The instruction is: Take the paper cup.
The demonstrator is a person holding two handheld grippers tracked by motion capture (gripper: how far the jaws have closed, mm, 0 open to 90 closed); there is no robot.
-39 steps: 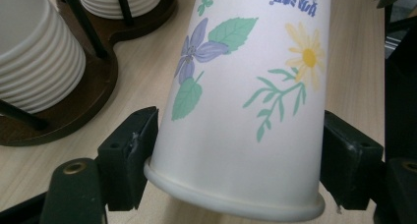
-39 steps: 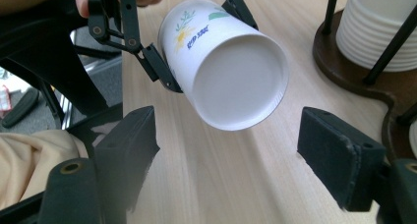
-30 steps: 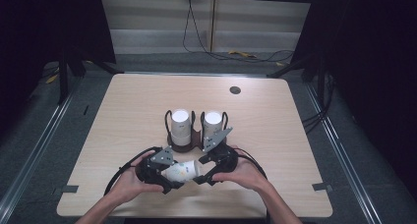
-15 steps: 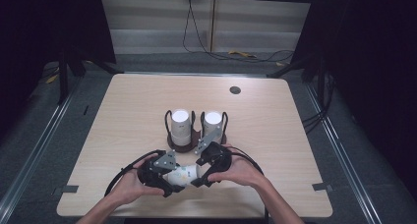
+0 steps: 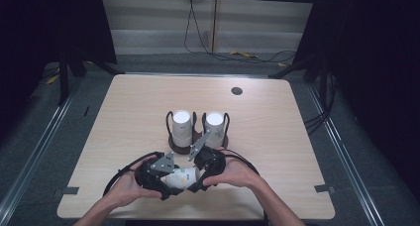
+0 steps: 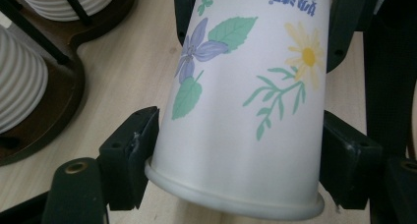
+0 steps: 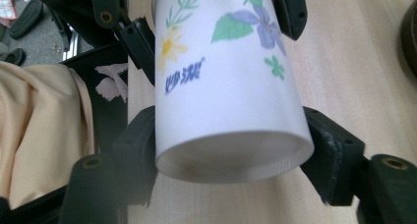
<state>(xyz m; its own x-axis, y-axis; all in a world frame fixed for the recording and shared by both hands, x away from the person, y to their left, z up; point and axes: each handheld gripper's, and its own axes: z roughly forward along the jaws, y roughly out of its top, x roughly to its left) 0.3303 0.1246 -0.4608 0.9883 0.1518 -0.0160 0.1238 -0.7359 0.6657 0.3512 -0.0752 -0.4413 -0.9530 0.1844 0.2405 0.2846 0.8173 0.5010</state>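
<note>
Right gripper has slid in from the cup rack and just closed its jaws on the flowered paper cup.

Left gripper clamps the rim end, right the base (a two-ended hold, likely to pull nested cups apart), low over the table's near edge.

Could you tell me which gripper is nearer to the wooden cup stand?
Right. The right gripper sits just in front of the stand; the left gripper is farther toward the near-left. Both clamp the floral cup.
</note>
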